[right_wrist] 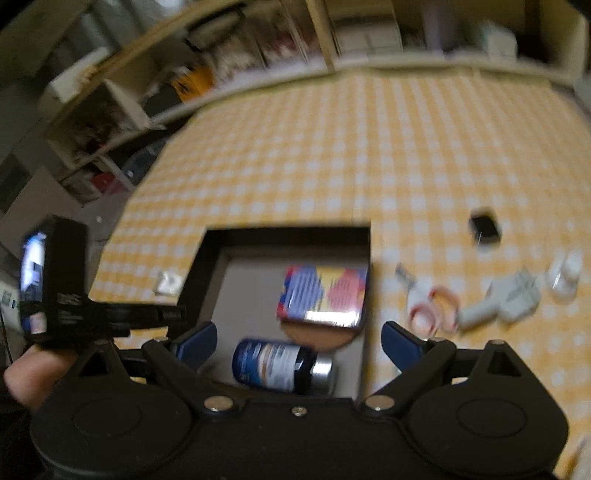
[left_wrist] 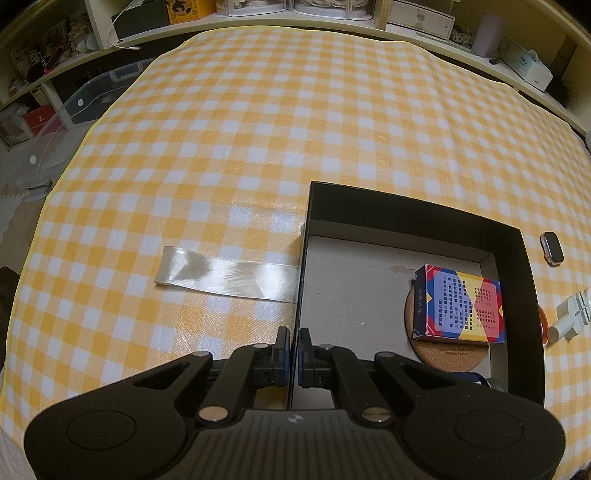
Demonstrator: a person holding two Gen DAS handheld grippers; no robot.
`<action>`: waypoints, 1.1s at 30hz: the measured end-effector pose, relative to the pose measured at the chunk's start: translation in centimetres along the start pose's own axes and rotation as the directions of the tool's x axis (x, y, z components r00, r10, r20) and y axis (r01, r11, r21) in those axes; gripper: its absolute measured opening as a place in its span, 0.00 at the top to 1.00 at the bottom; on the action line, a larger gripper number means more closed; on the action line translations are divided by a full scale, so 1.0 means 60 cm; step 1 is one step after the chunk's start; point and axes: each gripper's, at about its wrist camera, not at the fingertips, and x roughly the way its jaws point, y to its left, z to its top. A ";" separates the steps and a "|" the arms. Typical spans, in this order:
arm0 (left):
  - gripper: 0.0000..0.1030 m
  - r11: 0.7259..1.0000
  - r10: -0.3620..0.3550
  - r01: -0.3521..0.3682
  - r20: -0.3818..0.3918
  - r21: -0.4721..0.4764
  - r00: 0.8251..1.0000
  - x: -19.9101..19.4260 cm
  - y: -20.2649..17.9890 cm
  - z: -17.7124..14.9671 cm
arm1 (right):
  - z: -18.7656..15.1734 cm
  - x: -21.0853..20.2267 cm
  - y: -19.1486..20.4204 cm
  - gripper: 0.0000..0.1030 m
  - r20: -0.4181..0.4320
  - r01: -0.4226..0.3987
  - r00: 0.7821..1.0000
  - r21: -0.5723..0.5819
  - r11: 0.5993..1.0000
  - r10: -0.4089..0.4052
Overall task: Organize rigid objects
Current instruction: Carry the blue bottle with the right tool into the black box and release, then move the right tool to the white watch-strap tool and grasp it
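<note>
Left wrist view: left hand-held gripper (left_wrist: pixel 294 341) clamped on the near left wall of the black box (left_wrist: pixel 406 210), one finger outside, one inside.
Right wrist view (blurred): right hand-held gripper (right_wrist: pixel 298 338) with blue pads spread wide, nothing between them, above the near end of the box.
Hand: part of a hand (right_wrist: pixel 31 373) at the lower left edge of the right wrist view, under the other gripper's body.
Bottle: dark bottle with blue label and silver cap (right_wrist: pixel 282 365), lying on its side at the near end of the box floor.
Card box: red, blue and yellow card box (left_wrist: pixel 458 304), flat inside the box by the right wall, resting partly on the coaster.
Coaster: round cork coaster (left_wrist: pixel 448 352) on the box floor, partly under the card box.
Ribbon: pale satin ribbon (left_wrist: pixel 229 275) flat on the worktop, running left from the box's left wall.
Worktop: yellow-and-white checked cloth (left_wrist: pixel 295 129).
Outside, right of box: smartwatch (left_wrist: pixel 552 248); white plug-like item (left_wrist: pixel 570 317); red-handled scissors (right_wrist: pixel 430 306); small white cylinder (right_wrist: pixel 565 277).
Far: cluttered shelves (left_wrist: pixel 332 11) behind the worktop.
</note>
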 end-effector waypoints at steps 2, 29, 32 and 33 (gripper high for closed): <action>0.97 1.000 0.000 0.000 0.000 0.000 1.000 0.000 0.000 -0.001 | 0.009 -0.026 -0.007 0.06 0.056 0.013 0.998 -0.049 0.999 -0.010; 0.97 1.000 -0.002 0.002 0.000 -0.002 1.000 -0.001 0.000 -0.001 | 0.028 0.023 -0.287 0.12 0.088 0.129 0.990 -0.285 0.950 -0.108; 0.97 1.000 -0.002 0.002 0.000 -0.001 1.000 -0.001 0.000 -0.002 | 0.011 0.051 -0.283 0.15 0.028 0.139 0.990 -0.359 0.923 -0.138; 0.97 1.000 -0.002 0.002 0.000 -0.002 1.000 -0.001 0.000 -0.003 | 0.005 0.060 -0.282 0.16 0.007 0.138 0.989 -0.381 0.914 -0.146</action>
